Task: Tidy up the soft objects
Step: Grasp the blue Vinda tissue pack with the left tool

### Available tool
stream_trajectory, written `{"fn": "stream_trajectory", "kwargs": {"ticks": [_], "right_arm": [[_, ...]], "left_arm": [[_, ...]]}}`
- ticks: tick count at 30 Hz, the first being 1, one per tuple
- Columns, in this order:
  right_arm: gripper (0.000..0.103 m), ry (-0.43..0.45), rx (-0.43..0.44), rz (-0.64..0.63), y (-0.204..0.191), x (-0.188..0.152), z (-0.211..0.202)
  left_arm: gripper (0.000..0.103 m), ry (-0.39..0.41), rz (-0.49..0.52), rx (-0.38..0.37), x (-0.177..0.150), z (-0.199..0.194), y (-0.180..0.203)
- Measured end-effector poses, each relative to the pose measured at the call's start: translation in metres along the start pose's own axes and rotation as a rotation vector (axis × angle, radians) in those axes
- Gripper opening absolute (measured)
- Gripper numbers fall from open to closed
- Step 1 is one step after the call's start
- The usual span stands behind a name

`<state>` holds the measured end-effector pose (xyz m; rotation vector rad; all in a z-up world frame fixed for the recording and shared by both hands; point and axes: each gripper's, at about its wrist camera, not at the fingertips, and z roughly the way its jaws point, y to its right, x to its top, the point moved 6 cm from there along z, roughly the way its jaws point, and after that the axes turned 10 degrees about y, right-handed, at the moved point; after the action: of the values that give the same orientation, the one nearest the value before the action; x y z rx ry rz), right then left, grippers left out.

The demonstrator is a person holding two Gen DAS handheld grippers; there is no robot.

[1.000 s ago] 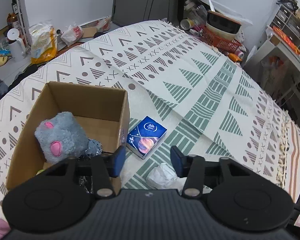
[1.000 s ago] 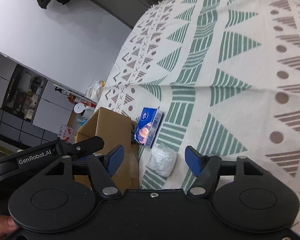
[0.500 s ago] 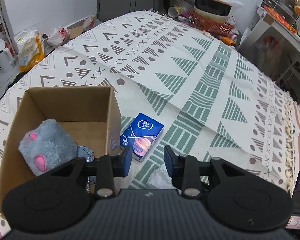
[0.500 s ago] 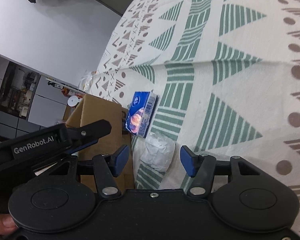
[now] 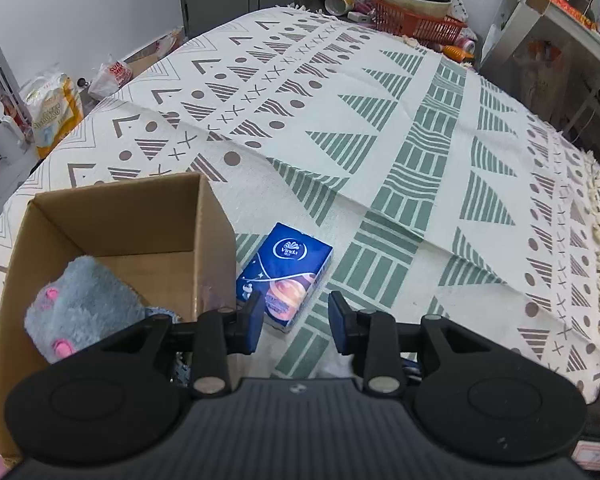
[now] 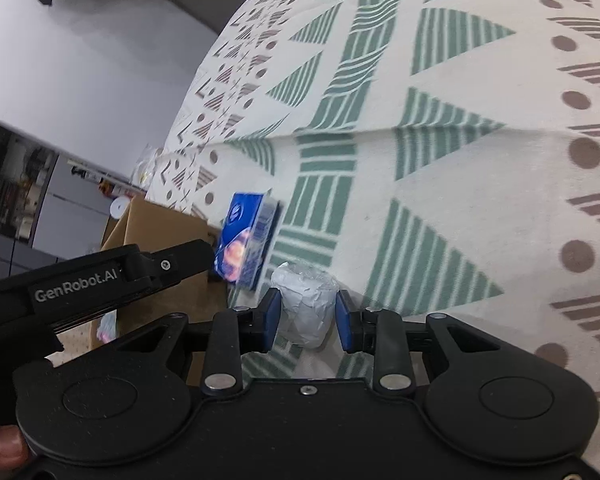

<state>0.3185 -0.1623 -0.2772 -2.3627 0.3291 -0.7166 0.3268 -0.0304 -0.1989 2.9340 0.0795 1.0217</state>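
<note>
Centrally, the right gripper [image 6: 305, 320] sits low over a patterned cloth [image 6: 460, 184] covering the worktop, its blue fingers [image 6: 271, 318] bracketing a white crumpled wad [image 6: 306, 304] that looks like tissue or thin plastic. Its jaws have just been closing with the wad between them; the left pad seems to meet the wad's side, but a sliver of gap shows at the right pad, so a firm grasp cannot be confirmed.

Left gripper [image 5: 293, 322]: the jaws stand partly apart and grasp nothing — they have narrowed a little within the last second. The near end of a blue tissue pack [image 5: 286, 274] lies on the cloth just beyond the fingertips, and the left pad overlaps the pack's near corner in the view; whether they touch cannot be told.

Cardboard box [image 5: 112, 224]: open-topped, just beside the tissue pack on its left, resting on the same cloth. Inside it, against the near-left wall, lies a grey plush toy [image 5: 80, 302] with pink patches.

From the right wrist view the left gripper's black body crosses the lower left, in front of the box, and the tissue pack appears blurred between box and wad — all three close together. A fingertip of the person's hand [image 6: 4, 446] shows at the bottom-left corner.
</note>
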Motion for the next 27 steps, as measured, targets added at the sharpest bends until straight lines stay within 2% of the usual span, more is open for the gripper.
{"fn": "stream_trajectory", "kwargs": {"ticks": [10, 23, 27], "right_arm": [[0.029, 0.057, -0.046, 0.019, 0.019, 0.017, -0.013], [0.03, 0.085, -0.044, 0.062, 0.038, 0.033, -0.024], [0.03, 0.083, -0.052, 0.065, 0.041, 0.034, -0.021]], "left_arm": [[0.037, -0.007, 0.131, 0.046, 0.004, 0.02, 0.021], [0.041, -0.109, 0.299, 0.16, -0.004, 0.062, 0.036], [0.041, -0.109, 0.346, 0.189, -0.004, 0.069, 0.038]]}}
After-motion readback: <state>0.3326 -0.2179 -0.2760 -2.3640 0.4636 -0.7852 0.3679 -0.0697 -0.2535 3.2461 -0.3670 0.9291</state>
